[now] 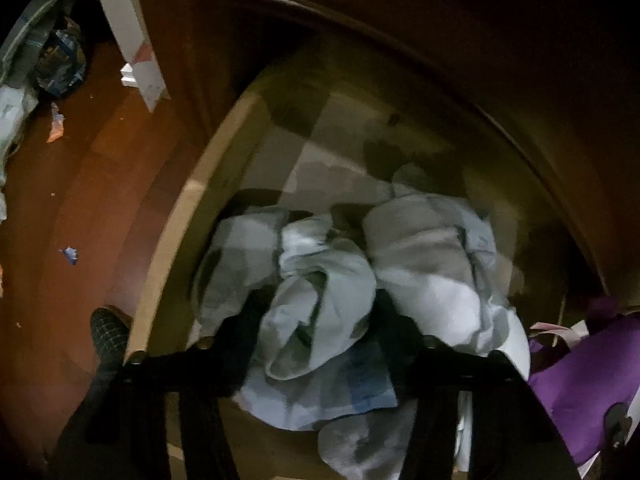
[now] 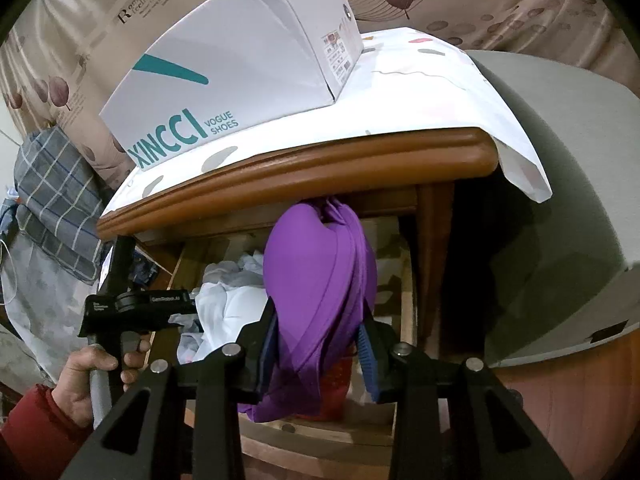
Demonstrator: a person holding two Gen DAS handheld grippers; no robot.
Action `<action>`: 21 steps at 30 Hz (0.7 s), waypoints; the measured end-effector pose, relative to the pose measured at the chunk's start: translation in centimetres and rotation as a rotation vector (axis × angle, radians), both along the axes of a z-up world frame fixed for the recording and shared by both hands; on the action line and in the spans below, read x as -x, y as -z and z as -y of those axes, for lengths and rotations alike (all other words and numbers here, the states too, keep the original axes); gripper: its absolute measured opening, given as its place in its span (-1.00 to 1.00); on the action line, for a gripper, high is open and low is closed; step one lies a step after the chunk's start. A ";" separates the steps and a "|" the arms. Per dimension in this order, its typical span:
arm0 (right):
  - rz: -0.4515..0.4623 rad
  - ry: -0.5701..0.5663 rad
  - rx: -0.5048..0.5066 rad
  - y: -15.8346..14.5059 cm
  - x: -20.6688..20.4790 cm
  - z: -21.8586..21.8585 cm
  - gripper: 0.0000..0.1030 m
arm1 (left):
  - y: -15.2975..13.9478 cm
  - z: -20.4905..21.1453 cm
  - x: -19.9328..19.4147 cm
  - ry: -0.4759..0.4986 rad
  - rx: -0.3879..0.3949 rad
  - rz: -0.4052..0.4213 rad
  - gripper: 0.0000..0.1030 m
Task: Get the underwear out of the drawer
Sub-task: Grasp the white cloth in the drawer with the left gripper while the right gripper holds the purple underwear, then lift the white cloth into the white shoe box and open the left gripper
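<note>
Left hand-held gripper (image 1: 320,320): jaws part closed around a pale green garment (image 1: 316,304) in the drawer (image 1: 168,248) — pads look to sit against its sides, but blur and dark leave a firm pinch unsure; I read it as clenched on it.
Right hand-held gripper (image 2: 320,340): clenched on a purple garment (image 2: 320,280), held up over the drawer, cloth hanging at 6 o'clock below the jaws.
Underwear: purple piece already lifted out; pale heap (image 1: 432,256) in the drawer's near end, straight ahead of the left jaws.
Key relation: green piece lies between the left fingers, long axis running 12 to 6 along the gripper's line; left hand nearer the heap — next move is probably a straight lift.
Shoe box (image 2: 240,72): on the cabinet top above the drawer, at 11 o'clock in the right view.
Person's hand (image 2: 96,376): grips the left tool's handle, red sleeve.
Hidden: left view dim, smeared; fingertips lost in cloth; drawer's far end shadowed; purple cloth screens much of the drawer.
</note>
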State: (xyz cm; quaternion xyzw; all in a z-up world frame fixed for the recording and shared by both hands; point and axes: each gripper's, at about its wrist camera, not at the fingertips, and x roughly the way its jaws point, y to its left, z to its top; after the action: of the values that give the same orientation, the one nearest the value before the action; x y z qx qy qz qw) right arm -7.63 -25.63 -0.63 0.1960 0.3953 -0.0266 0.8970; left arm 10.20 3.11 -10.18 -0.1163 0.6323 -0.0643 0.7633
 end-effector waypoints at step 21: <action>-0.002 -0.001 0.016 0.1 0.1 -0.2 -0.32 | -7.0 -1.8 4.3 0.081 -0.035 0.150 -0.51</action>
State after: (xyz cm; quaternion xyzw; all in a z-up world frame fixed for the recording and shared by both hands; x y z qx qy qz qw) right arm -7.78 -25.39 -0.72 0.1886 0.3961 -0.0296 0.8981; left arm 5.92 4.92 -3.19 -0.0721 0.5784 -0.0929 0.8072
